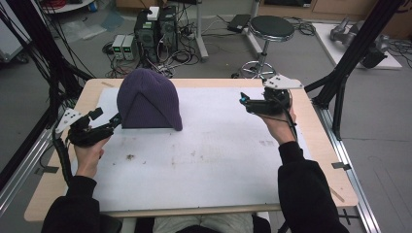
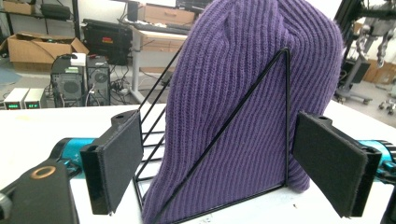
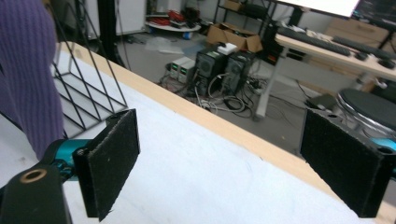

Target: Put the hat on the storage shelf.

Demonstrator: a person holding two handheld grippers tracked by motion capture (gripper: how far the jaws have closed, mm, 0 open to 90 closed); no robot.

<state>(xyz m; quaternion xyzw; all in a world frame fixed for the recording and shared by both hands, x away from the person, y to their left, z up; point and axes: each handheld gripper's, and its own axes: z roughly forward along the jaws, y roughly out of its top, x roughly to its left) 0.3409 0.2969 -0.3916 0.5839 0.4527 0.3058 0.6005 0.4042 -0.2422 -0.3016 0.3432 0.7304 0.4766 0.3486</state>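
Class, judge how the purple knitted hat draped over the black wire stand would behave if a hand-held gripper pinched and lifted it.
The purple knitted hat is ribbed cloth, so probably soft and floppy once off the wire stand. It looks light. Because it hugs the thin frame, lifting might drag or tip the stand.

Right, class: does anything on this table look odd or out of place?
Yes: the purple knit hat is pulled over a black wire rack, which stretches it into a stiff, upright shape. Small dark specks also mark the white table cover.

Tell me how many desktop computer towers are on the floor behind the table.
2: the left tower and the right tower stand side by side on the floor beyond the table's far edge, among cables. Others may be hidden.
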